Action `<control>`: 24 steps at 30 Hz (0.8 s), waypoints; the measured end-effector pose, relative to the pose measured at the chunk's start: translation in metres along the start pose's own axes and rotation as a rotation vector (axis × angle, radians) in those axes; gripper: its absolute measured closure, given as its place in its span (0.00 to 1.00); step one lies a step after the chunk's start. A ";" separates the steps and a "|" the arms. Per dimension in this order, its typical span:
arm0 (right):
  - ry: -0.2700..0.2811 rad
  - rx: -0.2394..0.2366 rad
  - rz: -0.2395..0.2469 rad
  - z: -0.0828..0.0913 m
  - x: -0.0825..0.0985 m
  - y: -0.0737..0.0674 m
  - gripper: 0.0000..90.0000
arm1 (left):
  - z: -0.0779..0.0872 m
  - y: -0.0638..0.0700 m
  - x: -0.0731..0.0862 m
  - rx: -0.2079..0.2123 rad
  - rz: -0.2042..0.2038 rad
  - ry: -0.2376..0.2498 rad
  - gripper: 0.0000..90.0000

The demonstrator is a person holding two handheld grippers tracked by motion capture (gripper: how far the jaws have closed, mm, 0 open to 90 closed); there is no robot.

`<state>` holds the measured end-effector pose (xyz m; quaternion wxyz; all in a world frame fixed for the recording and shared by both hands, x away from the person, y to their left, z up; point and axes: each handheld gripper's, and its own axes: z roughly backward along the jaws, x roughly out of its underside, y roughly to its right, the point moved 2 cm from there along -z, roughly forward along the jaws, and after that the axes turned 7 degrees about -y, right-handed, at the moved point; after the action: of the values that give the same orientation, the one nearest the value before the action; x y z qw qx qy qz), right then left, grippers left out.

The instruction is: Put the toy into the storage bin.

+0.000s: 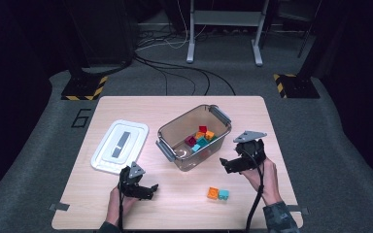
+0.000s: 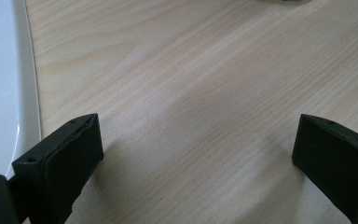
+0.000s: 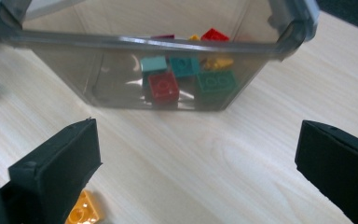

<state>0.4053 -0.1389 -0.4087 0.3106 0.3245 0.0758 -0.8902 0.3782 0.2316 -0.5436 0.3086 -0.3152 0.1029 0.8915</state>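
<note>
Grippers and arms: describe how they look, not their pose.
Both the left gripper and the right gripper are black with two blocky jaws, each topped by a grey three-cornered plate. A black cable trails from each toward the person. The right forearm wears a dark, patterned sleeve.
</note>
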 end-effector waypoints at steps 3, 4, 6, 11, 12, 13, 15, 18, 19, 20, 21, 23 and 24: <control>-0.009 -0.005 -0.001 -0.002 0.006 -0.002 0.00 | 0.000 0.000 0.000 0.000 0.000 0.000 0.02; -0.017 -0.010 -0.003 -0.003 0.009 -0.004 0.00 | 0.000 0.000 0.000 0.000 -0.001 -0.001 0.02; -0.025 -0.016 -0.006 -0.005 0.014 -0.006 0.00 | 0.000 0.000 0.000 -0.001 0.000 -0.003 0.02; -0.050 -0.033 -0.006 -0.012 0.026 -0.011 0.00 | 0.000 0.000 0.000 0.001 -0.004 -0.004 0.02; -0.049 -0.032 -0.008 -0.013 0.029 -0.012 0.00 | 0.000 0.000 0.000 0.003 0.005 -0.003 0.02; -0.051 -0.036 -0.007 -0.015 0.031 -0.012 0.00 | 0.000 0.000 0.000 0.003 0.005 -0.003 0.01; -0.065 -0.044 -0.011 -0.017 0.036 -0.015 0.00 | 0.000 0.000 0.000 0.003 0.005 -0.003 0.02; -0.077 -0.055 -0.004 -0.021 0.042 -0.018 0.00 | 0.000 0.000 0.000 0.003 0.005 -0.003 0.01; -0.084 -0.057 -0.005 -0.022 0.044 -0.020 0.00 | 0.000 0.000 0.000 0.004 0.006 -0.004 0.01; -0.088 -0.057 -0.006 -0.023 0.046 -0.021 0.00 | 0.000 0.000 0.000 0.004 0.005 -0.004 0.01; -0.088 -0.060 -0.003 -0.023 0.047 -0.022 0.00 | 0.000 0.000 0.000 0.003 0.006 -0.003 0.01; -0.098 -0.062 -0.003 -0.025 0.051 -0.023 0.00 | 0.000 0.000 0.000 0.004 0.005 -0.004 0.02; -0.101 -0.065 -0.004 -0.027 0.054 -0.025 0.00 | 0.000 0.000 0.000 0.003 0.005 -0.003 0.02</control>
<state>0.3728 -0.1374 -0.4654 0.3226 0.2686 0.0896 -0.9032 0.3779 0.2314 -0.5437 0.3071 -0.3131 0.1044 0.8926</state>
